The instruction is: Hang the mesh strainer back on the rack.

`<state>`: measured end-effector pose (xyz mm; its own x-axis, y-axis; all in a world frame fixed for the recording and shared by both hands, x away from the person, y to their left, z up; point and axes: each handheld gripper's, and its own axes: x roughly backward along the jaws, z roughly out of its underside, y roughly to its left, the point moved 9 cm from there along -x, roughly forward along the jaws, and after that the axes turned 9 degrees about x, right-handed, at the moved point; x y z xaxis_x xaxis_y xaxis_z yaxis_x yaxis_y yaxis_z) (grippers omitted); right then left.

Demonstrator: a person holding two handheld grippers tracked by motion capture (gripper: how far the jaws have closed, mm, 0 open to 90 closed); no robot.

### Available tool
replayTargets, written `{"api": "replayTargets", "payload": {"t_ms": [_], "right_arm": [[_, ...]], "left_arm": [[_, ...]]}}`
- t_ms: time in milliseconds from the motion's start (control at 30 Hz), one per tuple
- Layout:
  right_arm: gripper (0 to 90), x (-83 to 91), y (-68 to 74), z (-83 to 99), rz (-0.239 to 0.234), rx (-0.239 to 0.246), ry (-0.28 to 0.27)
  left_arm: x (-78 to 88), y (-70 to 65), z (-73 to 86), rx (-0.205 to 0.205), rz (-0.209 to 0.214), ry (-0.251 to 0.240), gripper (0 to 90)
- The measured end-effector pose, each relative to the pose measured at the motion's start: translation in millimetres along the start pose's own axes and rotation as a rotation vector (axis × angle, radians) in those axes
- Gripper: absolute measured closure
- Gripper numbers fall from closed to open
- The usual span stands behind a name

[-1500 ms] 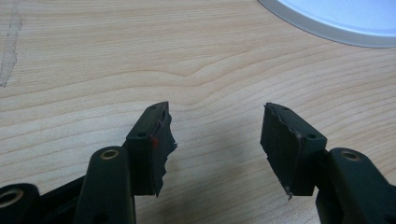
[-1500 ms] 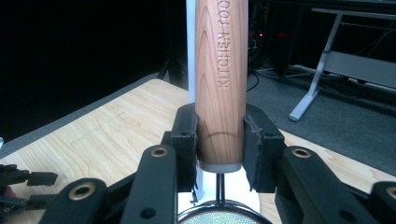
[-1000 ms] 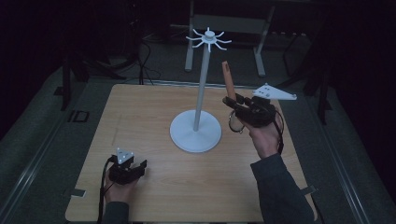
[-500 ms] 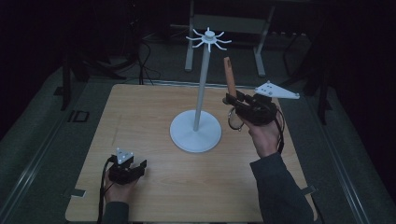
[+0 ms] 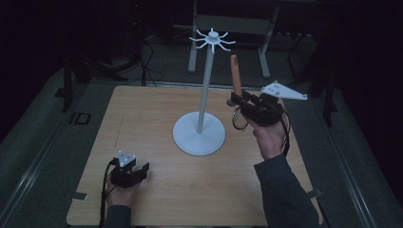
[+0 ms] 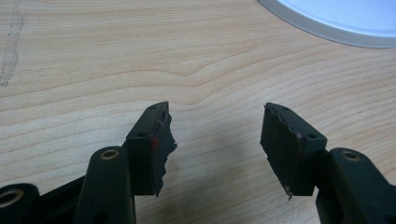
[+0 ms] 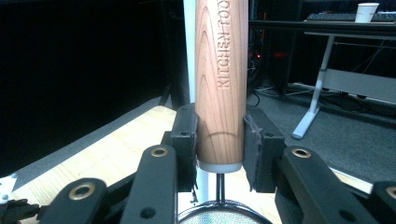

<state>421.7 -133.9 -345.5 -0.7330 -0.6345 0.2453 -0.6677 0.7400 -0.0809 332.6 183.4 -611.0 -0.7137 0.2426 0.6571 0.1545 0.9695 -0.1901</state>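
Observation:
A white stand (image 5: 205,85) with a round base (image 5: 198,135) and a ring of hooks (image 5: 212,39) on top rises from the middle of the wooden table (image 5: 142,118). To its right, lifted off the table, my right gripper (image 5: 236,99) is shut on a wooden handle (image 5: 235,76) that points straight up. In the right gripper view the pads clamp the handle (image 7: 221,70) near its lower end, and a wire mesh strainer (image 7: 219,215) hangs below. My left gripper (image 5: 142,168) rests near the front left of the table, open and empty (image 6: 215,135).
The stand's base (image 6: 341,18) lies ahead of the left gripper. A strip of tape (image 6: 11,46) marks the tabletop. Behind the table stand a desk frame (image 5: 266,47) and floor cables (image 5: 147,57). A paper cup (image 7: 366,11) sits on a far desk.

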Motion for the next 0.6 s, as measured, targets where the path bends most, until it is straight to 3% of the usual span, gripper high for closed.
{"api": "replayTargets", "payload": {"t_ms": [600], "right_arm": [[68.4, -0.2, -0.4, -8.1, 0.006, -0.011, -0.023]], "left_arm": [[-0.4, 0.5, -0.1, 0.000, -0.002, 0.000, 42.6]]}}
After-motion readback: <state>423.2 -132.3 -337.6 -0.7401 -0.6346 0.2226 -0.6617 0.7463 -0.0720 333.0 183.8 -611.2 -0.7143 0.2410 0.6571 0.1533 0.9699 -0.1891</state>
